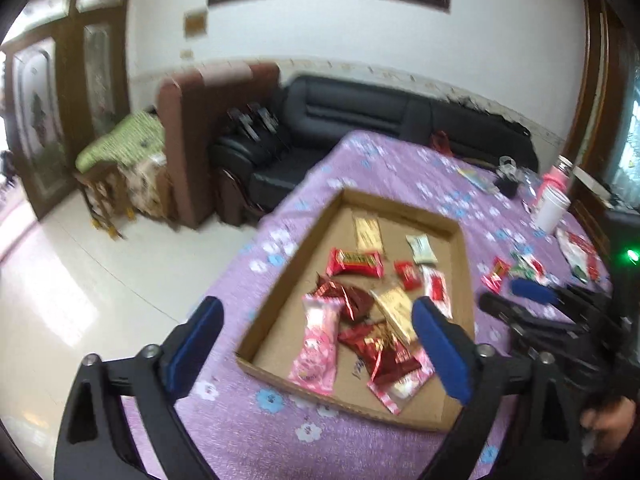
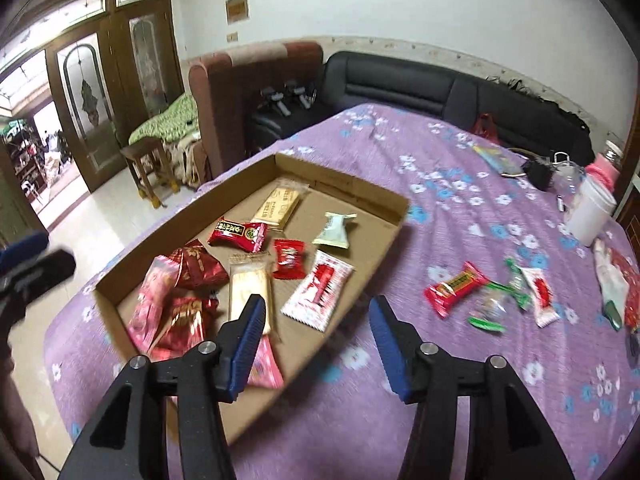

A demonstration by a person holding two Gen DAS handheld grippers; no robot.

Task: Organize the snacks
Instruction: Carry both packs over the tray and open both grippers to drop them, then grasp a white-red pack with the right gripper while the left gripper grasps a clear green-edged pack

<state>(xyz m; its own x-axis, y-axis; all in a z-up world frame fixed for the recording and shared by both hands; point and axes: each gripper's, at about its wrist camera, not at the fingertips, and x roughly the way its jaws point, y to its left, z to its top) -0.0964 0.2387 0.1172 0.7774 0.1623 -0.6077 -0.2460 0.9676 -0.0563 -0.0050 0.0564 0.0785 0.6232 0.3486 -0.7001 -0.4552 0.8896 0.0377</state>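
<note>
A shallow cardboard tray [image 1: 462,280] [image 2: 132,256] lies on the purple flowered tablecloth and holds several wrapped snacks: red, pink, gold, pale green and white packets. Loose snacks lie on the cloth to its right: a red packet [image 2: 454,289], green-wrapped sweets [image 2: 496,312] and a white-red packet [image 2: 540,296]; they also show in the left wrist view [image 1: 516,272]. My left gripper [image 1: 316,320] is open and empty above the tray's near end. My right gripper [image 2: 316,316] is open and empty above the tray's near right edge; it also appears at the right of the left wrist view [image 1: 516,300].
A white cup [image 2: 588,216], a pink bottle [image 2: 606,170], a black item [image 2: 538,172] and a red-white bag [image 2: 616,280] stand at the table's far right. A black sofa [image 2: 400,84], brown armchair [image 2: 248,88] and wooden stool [image 2: 148,168] lie beyond the table.
</note>
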